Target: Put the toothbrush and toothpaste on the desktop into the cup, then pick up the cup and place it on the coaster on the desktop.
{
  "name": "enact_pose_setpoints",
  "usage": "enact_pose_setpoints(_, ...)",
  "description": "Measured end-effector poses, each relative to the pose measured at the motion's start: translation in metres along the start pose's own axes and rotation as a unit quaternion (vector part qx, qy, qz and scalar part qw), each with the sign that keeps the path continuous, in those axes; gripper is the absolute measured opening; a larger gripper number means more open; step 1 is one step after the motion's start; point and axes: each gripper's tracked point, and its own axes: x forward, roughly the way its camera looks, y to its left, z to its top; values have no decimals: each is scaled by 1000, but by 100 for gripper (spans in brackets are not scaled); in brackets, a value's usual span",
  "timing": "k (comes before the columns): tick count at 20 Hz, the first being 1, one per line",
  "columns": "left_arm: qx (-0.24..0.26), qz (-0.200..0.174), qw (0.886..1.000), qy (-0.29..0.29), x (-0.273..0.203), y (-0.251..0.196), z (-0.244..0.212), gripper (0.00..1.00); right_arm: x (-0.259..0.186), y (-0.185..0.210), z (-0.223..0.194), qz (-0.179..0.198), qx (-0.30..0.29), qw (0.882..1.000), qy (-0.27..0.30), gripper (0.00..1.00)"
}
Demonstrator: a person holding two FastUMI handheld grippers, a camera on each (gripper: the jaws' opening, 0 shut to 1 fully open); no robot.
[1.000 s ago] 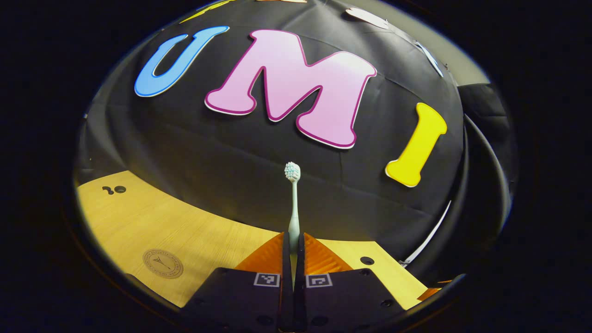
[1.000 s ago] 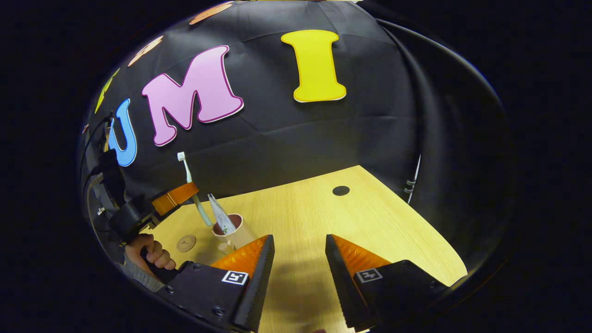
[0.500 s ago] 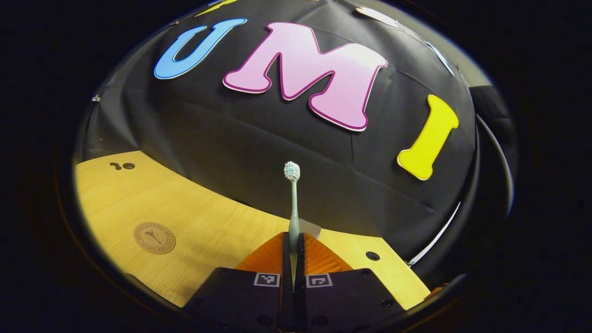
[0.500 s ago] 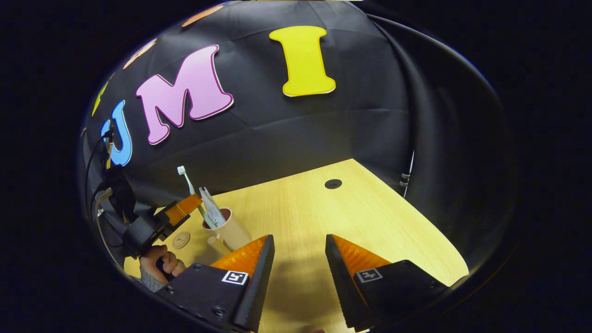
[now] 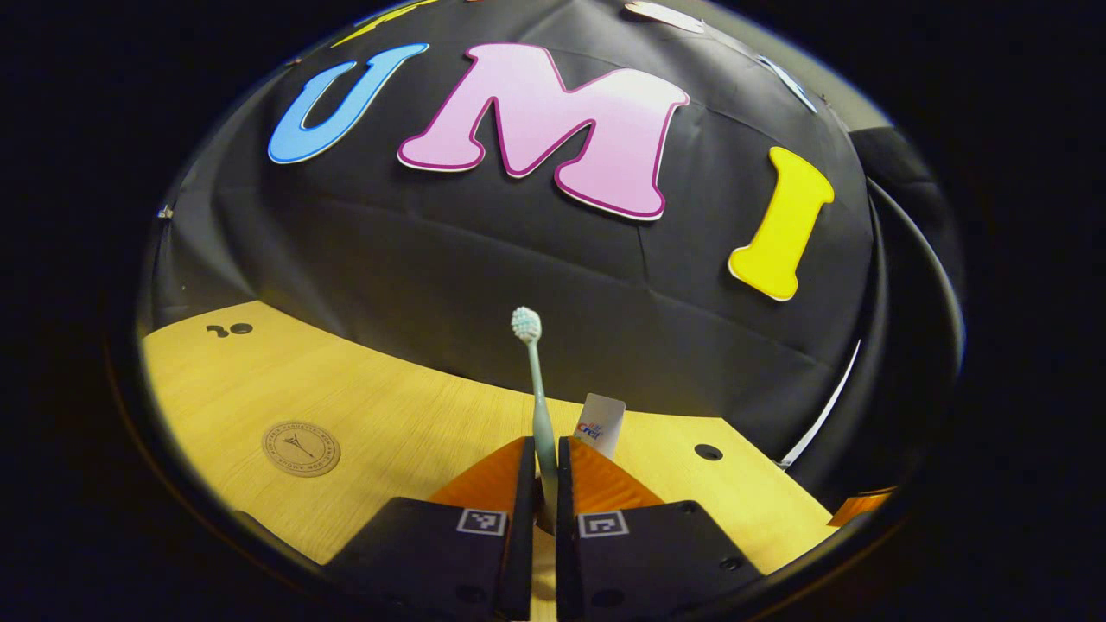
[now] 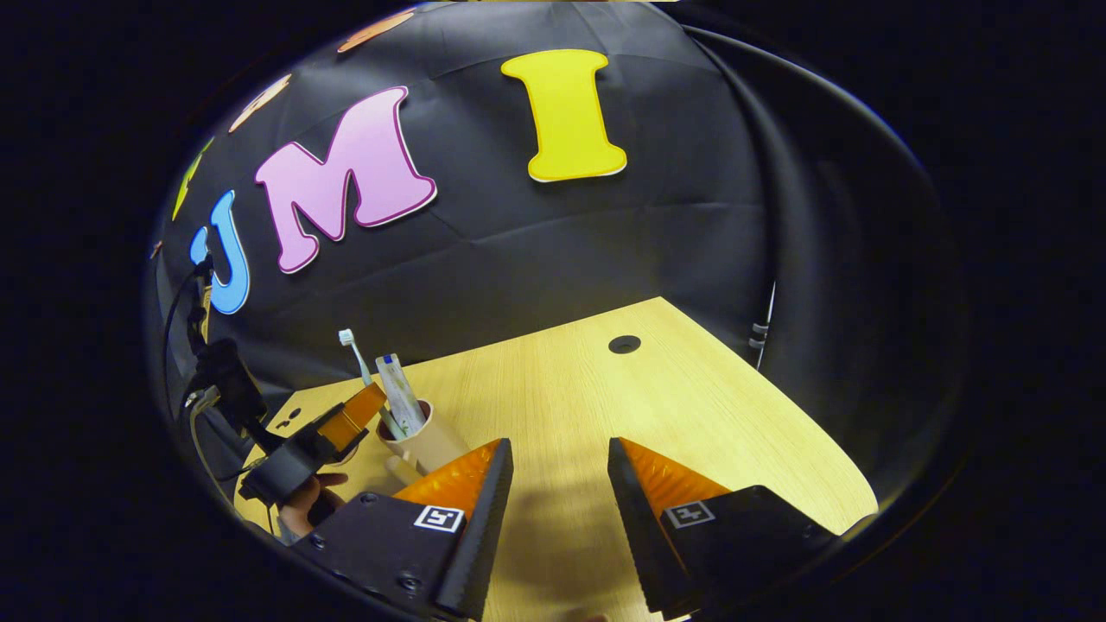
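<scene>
Left gripper (image 5: 540,458) jaws slightly parted beside the toothbrush (image 5: 534,380) handle, brush upright with slight lean, head up, toothpaste (image 5: 600,423) tube end just behind. Right gripper (image 6: 557,471) jaws spread, nothing between, hovering over the surface (image 6: 657,406). Further off, cup (image 6: 423,439) holds toothbrush and toothpaste; coaster (image 5: 301,448) lies apart near the surface's left edge.
</scene>
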Motion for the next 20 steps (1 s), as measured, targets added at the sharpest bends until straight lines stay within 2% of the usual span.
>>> enact_pose_setpoints(1, 12, -1, 1000, 1, -2, 0, -3, 18, 0, 0, 0, 0, -2, 1000, -1, 69)
enact_pose_setpoints(2, 24, -3, 1000, 1, -5, -1, -4, 28, -1, 0, 0, 1, -4, 1000, -1, 69)
enact_pose_setpoints(3, 35, -5, 999, -4, -7, -2, -4, 24, -1, 0, -1, 1, -5, 1000, -1, 69)
enact_pose_setpoints(4, 43, -8, 999, -13, -9, -3, -1, 34, -1, 0, -1, 1, -5, 1000, 0, 69)
enact_pose_setpoints(6, 45, -21, 999, -19, -12, -9, 1, 59, -1, 0, -1, 2, -4, 1000, -1, 69)
enact_pose_setpoints(8, 50, -22, 999, -4, -14, -8, -7, 71, -3, 1, -1, 3, -5, 1000, -1, 69)
enact_pose_setpoints(13, 40, -2, 999, -18, -37, 16, 17, 73, -7, 13, -3, 19, -1, 1000, 8, 69)
enact_pose_setpoints(20, 78, 10, 996, -43, -117, 66, 80, 81, -14, 51, -4, 47, -31, 996, 67, 73)
